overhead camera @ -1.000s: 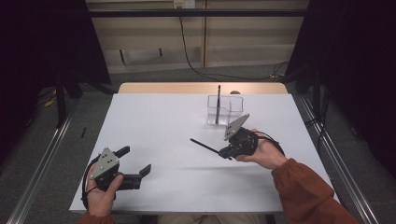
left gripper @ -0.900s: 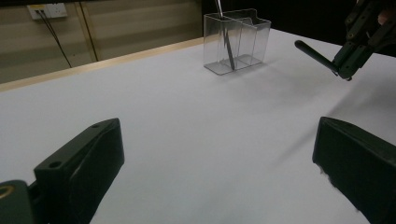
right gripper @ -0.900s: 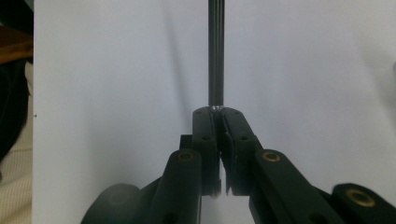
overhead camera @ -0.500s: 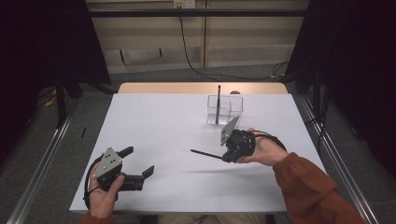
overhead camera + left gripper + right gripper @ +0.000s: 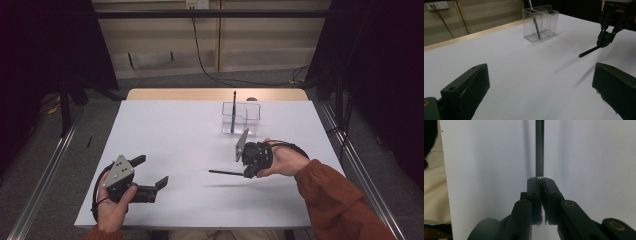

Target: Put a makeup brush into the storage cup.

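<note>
My right gripper [image 5: 246, 174] is shut on one end of a thin black rod [image 5: 225, 173], which points left and hovers just above the white table [image 5: 170, 130]. In the right gripper view the jaws [image 5: 541, 181] pinch the rod [image 5: 539, 147] as it runs straight ahead. Behind that hand stands a clear two-part holder [image 5: 241, 119] with a second black rod [image 5: 233, 106] leaning upright in it. My left gripper [image 5: 150, 171] is open near the front left with nothing between its jaws. The left gripper view [image 5: 541, 72] looks across at the holder [image 5: 544, 22] and the held rod [image 5: 589, 51].
A bare wooden strip [image 5: 215, 94] runs along the table's far edge. Metal rails [image 5: 45, 170] flank the table on the floor at both sides. A cable [image 5: 205, 60] hangs down the wall behind.
The right hand has turned at the wrist, so the held rod has swung from slanting away to nearly level, its tip nearer the front. The left gripper has barely shifted.
</note>
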`<state>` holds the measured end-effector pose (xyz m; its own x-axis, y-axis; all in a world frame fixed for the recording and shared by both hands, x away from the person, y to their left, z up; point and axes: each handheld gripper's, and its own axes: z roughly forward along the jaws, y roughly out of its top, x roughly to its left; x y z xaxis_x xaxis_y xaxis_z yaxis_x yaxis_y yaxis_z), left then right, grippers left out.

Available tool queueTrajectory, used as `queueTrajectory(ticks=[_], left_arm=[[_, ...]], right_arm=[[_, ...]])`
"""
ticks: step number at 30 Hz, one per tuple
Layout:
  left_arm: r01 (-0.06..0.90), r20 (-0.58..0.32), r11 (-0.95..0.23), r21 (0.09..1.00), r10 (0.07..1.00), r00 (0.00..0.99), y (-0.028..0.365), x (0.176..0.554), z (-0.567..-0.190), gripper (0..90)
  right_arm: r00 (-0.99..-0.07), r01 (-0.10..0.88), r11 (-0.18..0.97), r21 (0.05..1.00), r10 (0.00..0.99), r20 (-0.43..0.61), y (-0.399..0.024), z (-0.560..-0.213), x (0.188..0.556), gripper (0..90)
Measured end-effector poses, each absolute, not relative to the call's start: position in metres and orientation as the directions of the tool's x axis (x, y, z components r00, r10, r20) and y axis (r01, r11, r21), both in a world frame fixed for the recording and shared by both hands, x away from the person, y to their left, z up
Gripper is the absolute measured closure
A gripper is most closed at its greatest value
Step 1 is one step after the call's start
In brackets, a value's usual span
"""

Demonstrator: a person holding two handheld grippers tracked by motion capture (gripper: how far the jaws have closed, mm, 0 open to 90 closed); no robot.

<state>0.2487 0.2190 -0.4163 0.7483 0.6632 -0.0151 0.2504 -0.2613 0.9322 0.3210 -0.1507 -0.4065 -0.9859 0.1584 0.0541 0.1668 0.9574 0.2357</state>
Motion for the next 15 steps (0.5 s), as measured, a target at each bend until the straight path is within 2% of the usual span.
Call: queueTrajectory(ticks=[15], left_arm=[[0.245, -0.017, -0.318, 0.916, 0.579, 0.815, 0.196, 0.264, -0.402, 2.0]], right_arm=[[-0.988, 0.152, 0.954, 0.259, 0.143, 0.053, -0.149, -0.405, 0.321, 84.2]])
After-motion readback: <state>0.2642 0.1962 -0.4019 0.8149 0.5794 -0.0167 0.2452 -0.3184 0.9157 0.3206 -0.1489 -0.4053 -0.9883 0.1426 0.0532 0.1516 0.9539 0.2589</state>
